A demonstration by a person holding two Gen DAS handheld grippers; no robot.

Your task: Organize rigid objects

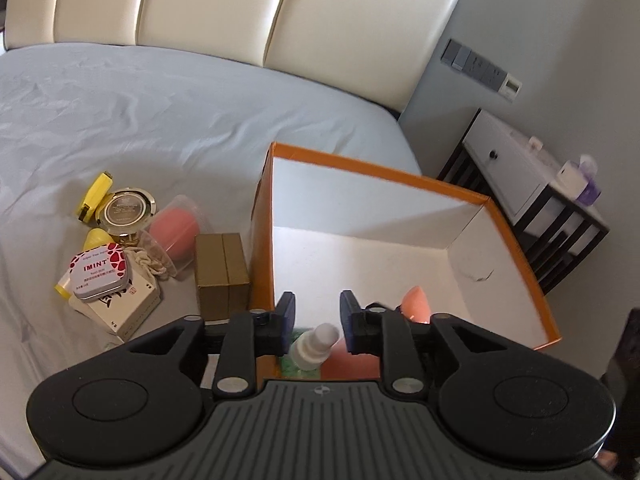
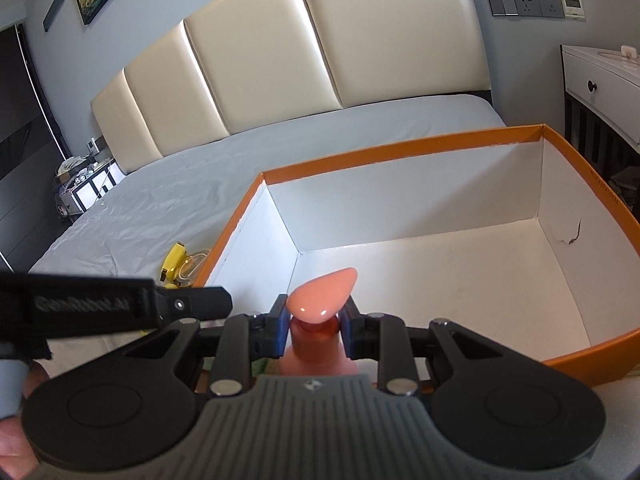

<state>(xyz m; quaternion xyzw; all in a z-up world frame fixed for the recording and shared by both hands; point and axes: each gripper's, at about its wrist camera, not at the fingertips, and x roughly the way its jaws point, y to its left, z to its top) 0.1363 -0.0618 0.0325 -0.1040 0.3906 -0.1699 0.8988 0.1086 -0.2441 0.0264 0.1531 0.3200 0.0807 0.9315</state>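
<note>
Left wrist view: the left hand-held gripper [image 1: 316, 307] hangs over the near corner of the orange box [image 1: 516, 236] on the bed [image 1: 120, 120]. Its jaws stand a little apart and clear of the small white spray bottle [image 1: 314, 346] below them, which looks light, stiff and smooth, best taken across its body.

Right wrist view: the right hand-held gripper [image 2: 316, 316] is clamped on the neck of a peach pump bottle [image 2: 324, 294] above the box's near edge; probably light, its glossy head likely slippery.
</note>
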